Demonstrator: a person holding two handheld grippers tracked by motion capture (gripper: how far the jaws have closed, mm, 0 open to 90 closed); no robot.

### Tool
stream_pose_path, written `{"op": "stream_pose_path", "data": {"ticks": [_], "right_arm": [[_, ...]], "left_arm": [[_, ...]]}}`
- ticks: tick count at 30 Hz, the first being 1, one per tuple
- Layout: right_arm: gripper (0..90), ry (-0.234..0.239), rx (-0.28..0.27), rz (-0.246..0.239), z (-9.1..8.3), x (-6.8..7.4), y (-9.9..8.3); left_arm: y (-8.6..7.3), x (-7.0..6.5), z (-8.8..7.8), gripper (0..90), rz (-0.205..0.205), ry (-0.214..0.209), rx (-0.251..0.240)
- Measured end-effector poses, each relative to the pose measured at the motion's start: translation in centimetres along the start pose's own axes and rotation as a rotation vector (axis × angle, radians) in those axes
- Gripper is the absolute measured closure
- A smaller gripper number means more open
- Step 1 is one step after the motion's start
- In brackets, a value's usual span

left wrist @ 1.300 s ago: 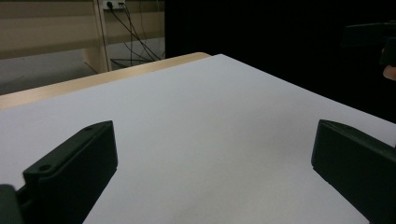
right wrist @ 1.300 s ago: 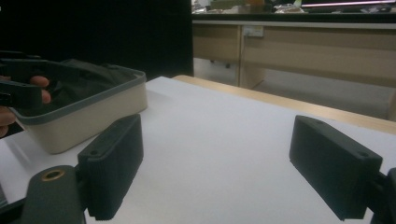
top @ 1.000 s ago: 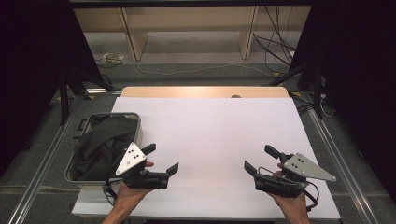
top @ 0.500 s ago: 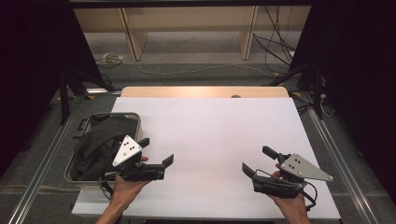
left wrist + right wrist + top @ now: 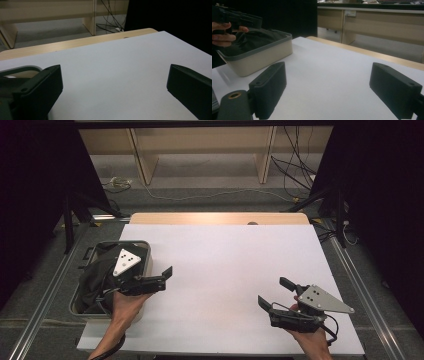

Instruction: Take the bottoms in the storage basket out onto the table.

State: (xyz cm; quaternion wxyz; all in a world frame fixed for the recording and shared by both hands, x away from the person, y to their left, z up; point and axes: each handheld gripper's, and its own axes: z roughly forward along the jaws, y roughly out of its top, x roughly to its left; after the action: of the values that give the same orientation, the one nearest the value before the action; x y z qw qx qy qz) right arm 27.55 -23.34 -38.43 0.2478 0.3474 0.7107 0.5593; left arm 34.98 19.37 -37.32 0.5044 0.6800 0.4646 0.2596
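- White table (image 5: 225, 270) fills the middle of the high view, with a wooden strip along its far edge.
- At the left of the frame a beige bin (image 5: 144, 265) with a grey rim holds dark cloth (image 5: 95, 280).
- Left gripper (image 5: 162, 276) hovers at the bin's right edge, jaws spread wide, holding nothing.
- Right gripper (image 5: 275, 294) sits at lower right, well apart from the bin, jaws likewise open and empty.
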Motion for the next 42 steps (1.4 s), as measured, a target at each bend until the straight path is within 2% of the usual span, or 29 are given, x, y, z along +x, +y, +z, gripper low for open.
{"op": "stream_pose_path", "data": {"ticks": [1,2,9,10,14,18,19,20,21,22,24,27,32,33,36,42], "right_arm": [[14.7,0.000,0.003,0.000,0.0,0.0,0.0],[14.7,0.001,0.006,0.005,0.0,0.0,0.0],[14.7,0.000,0.009,0.003,0.2,0.0,0.0],[14.7,0.003,0.012,0.005,0.2,0.1,-0.1],[14.7,0.007,0.016,0.004,0.3,0.1,-0.2],[14.7,0.002,0.016,0.006,0.3,0.0,-0.2],[14.8,0.002,0.016,0.007,0.2,0.0,-0.2],[14.8,0.002,0.016,0.007,0.2,0.0,-0.2],[14.8,0.001,0.015,0.009,0.3,0.0,-0.2],[14.8,0.001,0.015,0.009,0.3,0.0,-0.2],[14.8,0.002,0.016,0.008,0.3,0.0,-0.1],[14.8,0.004,0.016,0.006,0.3,0.0,-0.1],[14.9,0.008,0.008,0.001,0.2,0.0,0.0],[14.9,0.009,0.007,0.000,0.2,0.1,0.0],[14.9,0.012,0.010,-0.006,0.2,0.2,0.0],[14.9,0.019,0.020,-0.010,0.5,0.4,-0.1]], "left_arm": [[0.0,0.0,0.0,0.1,0.000,0.000,0.000],[0.0,0.7,0.0,0.3,-0.027,0.006,0.001],[0.2,2.5,-0.1,0.5,-0.059,0.054,0.025],[0.5,3.0,-0.1,0.5,-0.078,0.048,0.046],[1.0,3.6,0.0,0.4,-0.087,0.049,0.100],[1.5,4.8,0.5,0.5,-0.093,0.088,0.156],[1.8,5.5,0.7,0.6,-0.097,0.121,0.170],[1.8,5.5,0.7,0.9,-0.097,0.121,0.170],[2.0,6.1,1.0,0.9,-0.100,0.144,0.187],[2.0,6.1,1.0,0.9,-0.100,0.144,0.187],[2.2,6.8,1.3,0.9,-0.094,0.167,0.217],[2.3,7.7,1.4,0.9,-0.145,0.169,0.214],[2.3,8.8,0.9,0.9,-0.142,0.196,0.230],[2.4,9.2,0.6,0.9,-0.134,0.217,0.240],[2.4,9.6,0.4,0.9,-0.130,0.234,0.253],[2.2,10.5,-0.1,0.7,-0.128,0.244,0.307]]}}
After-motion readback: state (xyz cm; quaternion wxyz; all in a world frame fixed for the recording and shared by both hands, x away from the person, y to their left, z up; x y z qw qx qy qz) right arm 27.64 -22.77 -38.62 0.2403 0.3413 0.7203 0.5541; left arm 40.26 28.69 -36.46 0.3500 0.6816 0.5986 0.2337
